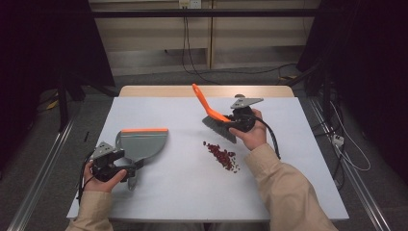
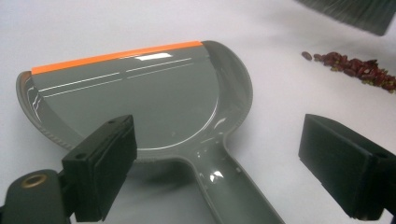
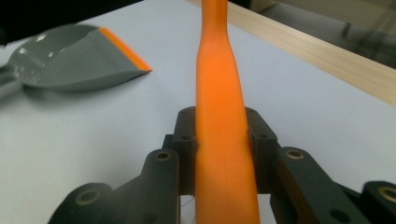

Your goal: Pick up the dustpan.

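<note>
A grey dustpan with an orange lip lies on the left of the white table. My left gripper is open, its pads standing clear on either side of the dustpan handle. My right gripper is shut on the orange handle of a hand brush, which it holds tilted with the grey bristles down, just behind a small pile of red beans. In the left gripper view the beans lie to the right of the pan, with the bristles above them.
The table has a wooden strip along its far edge. Cables lie on the floor at the right, and metal rails run along both sides. The dustpan lies to the left in the right gripper view.
</note>
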Tool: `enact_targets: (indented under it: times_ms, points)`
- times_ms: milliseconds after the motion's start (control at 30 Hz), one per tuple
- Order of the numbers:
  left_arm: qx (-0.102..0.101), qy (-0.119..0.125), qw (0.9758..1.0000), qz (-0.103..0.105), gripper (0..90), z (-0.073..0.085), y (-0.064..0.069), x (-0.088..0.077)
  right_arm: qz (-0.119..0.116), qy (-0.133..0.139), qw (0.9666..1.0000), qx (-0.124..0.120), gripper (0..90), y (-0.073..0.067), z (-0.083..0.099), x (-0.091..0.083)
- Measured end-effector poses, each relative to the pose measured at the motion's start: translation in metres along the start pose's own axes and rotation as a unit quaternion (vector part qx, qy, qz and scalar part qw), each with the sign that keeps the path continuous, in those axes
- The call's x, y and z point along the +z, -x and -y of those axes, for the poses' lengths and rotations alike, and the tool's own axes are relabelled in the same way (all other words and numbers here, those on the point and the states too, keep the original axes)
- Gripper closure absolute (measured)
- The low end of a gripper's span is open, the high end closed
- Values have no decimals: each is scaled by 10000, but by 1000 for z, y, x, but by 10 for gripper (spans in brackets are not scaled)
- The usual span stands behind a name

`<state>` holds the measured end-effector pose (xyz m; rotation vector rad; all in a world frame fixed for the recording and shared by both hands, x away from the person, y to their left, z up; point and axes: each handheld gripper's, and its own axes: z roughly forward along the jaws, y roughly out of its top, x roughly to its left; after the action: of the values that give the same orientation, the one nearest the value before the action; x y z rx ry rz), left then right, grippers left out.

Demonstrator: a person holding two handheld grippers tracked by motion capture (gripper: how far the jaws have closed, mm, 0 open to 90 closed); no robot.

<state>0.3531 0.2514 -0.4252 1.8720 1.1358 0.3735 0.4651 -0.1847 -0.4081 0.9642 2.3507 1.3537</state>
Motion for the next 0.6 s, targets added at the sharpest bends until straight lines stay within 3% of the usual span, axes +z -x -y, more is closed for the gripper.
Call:
enact_targets:
  times_ms: [133, 200, 267, 333, 467, 600]
  points:
    - [-81, 52, 9999, -43, 114, -1, -5, -2, -240, -277, 9971, -660, 711, 3, -2, 20]
    - [-132, 101, 9998, -57, 115, -1, -7, -2, -358, -452, 9933, -1002, 711, 4, 1, 29]
    - [-151, 120, 9998, -59, 115, 0, -8, -3, -529, -644, 9896, -1175, 711, 4, 6, 36]
    - [-156, 133, 9998, -85, 114, -1, -8, -3, -754, -599, 9873, -1264, 711, 2, 8, 36]
    - [-171, 136, 9997, -61, 114, -1, -8, -3, -942, -868, 9752, -1807, 711, -11, 10, 27]
    - [-159, 138, 9998, -44, 115, -2, -6, -2, -1024, -972, 9713, -1913, 711, -20, 14, 16]
